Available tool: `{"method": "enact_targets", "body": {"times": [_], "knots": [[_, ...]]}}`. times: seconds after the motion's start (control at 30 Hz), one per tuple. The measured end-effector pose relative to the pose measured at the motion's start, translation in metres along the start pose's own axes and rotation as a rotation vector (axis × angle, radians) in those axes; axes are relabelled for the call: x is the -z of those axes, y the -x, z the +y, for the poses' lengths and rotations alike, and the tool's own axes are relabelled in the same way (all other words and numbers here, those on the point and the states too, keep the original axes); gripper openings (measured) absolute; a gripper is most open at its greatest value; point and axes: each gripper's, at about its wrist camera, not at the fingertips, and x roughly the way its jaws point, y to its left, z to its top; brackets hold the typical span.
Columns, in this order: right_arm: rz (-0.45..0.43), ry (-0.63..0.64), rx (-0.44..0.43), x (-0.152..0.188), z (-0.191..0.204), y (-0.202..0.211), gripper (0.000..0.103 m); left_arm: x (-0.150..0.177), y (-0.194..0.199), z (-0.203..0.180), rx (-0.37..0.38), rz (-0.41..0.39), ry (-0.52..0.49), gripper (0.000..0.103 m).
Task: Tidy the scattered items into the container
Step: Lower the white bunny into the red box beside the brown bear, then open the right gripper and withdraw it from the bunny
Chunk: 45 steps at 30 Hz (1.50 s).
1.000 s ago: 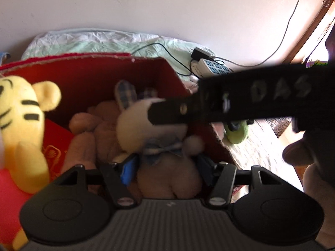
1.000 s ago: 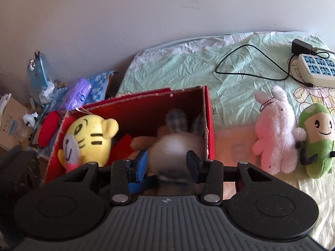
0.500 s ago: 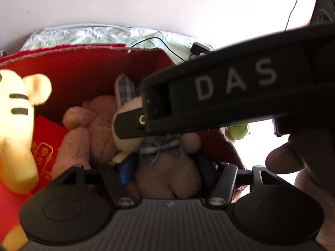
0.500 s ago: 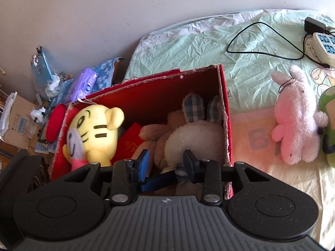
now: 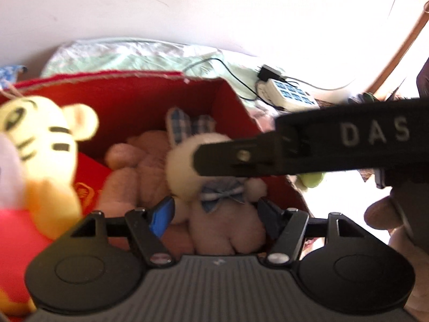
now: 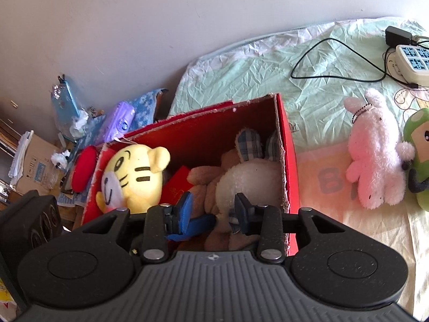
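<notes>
**Bunny in box: release step, 2 toys left outside**

Left wrist view: The left gripper (image 5: 215, 209) hangs over the red box (image 5: 150, 99) with its jaws spread wide, one on each side of the cream bunny (image 5: 214, 177). The picture is blurred, so contact cannot be ruled out, but the fingers appear to stand off the plush. The bunny lies inside the box against the right wall, beside a brown bear (image 5: 134, 171) and a yellow tiger (image 5: 45, 145). The right gripper's side bar crosses the frame in front of the bunny's head.

Right wrist view: The right gripper (image 6: 213, 208) is above the box's near edge, jaws released and holding nothing. The bunny (image 6: 249, 185), bear (image 6: 206, 182) and tiger (image 6: 134, 171) all sit within the box (image 6: 287, 166). A pink rabbit (image 6: 375, 166) and a green toy (image 6: 419, 158) lie on the bed, well apart from the box.

Step in hand: depositing the bunny looks complete. Next move, as judged: lift both grippers out, carry the right one to the pink rabbit, centre the body between the open jaws, then close.
</notes>
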Motion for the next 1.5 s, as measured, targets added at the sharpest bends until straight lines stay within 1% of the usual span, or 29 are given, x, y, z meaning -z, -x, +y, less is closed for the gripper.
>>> {"method": "enact_targets", "body": {"times": [0.13, 0.23, 0.27, 0.43, 0.57, 0.63, 0.73, 0.8, 0.9, 1.13, 1.23, 1.27, 1.33, 1.43, 1.5], "knots": [[-0.001, -0.014, 0.008, 0.003, -0.005, 0.000, 0.040, 0.000, 0.007, -0.003, -0.055, -0.005, 0.001, 0.076], [0.008, -0.019, 0.021, 0.006, -0.005, -0.005, 0.040, 0.001, 0.005, -0.005, -0.091, 0.012, 0.007, 0.075], [0.009, -0.014, 0.034, 0.006, -0.004, -0.007, 0.040, -0.001, 0.005, -0.003, -0.103, 0.017, 0.010, 0.072], [0.009, 0.017, 0.088, 0.009, 0.001, -0.015, 0.037, 0.006, 0.005, -0.006, -0.144, 0.032, 0.017, 0.072], [0.002, 0.032, 0.101, 0.010, 0.002, -0.016, 0.035, 0.004, -0.003, -0.003, -0.168, 0.048, 0.020, 0.072], [-0.003, 0.043, 0.108, 0.011, 0.003, -0.016, 0.033, 0.005, -0.009, -0.004, -0.179, 0.056, 0.022, 0.072], [-0.016, 0.055, 0.113, 0.013, 0.002, -0.015, 0.028, 0.005, -0.010, -0.006, -0.200, 0.070, 0.021, 0.075], [-0.025, 0.059, 0.121, 0.015, 0.001, -0.014, 0.023, 0.005, -0.010, -0.007, -0.212, 0.074, 0.019, 0.077], [-0.039, 0.049, 0.121, 0.017, -0.002, -0.012, 0.019, 0.006, -0.010, -0.009, -0.236, 0.077, 0.014, 0.080], [-0.069, 0.068, 0.120, 0.021, -0.002, -0.011, 0.017, 0.008, -0.005, -0.011, -0.271, 0.080, 0.009, 0.084], [-0.082, 0.060, 0.107, 0.023, -0.006, -0.009, 0.015, 0.010, 0.000, -0.012, -0.286, 0.070, 0.003, 0.088], [-0.085, 0.063, 0.106, 0.024, -0.006, -0.008, 0.015, 0.011, 0.000, -0.012, -0.302, 0.064, 0.000, 0.091], [-0.092, 0.074, 0.109, 0.025, -0.005, -0.008, 0.015, 0.012, 0.002, -0.012, -0.326, 0.056, 0.001, 0.094], [-0.107, 0.106, 0.117, 0.029, -0.002, -0.008, 0.015, 0.013, 0.005, -0.008, -0.328, 0.051, 0.021, 0.094], [-0.118, 0.124, 0.114, 0.031, -0.002, -0.008, 0.015, 0.013, 0.007, -0.008, -0.344, 0.043, 0.025, 0.094]]}}
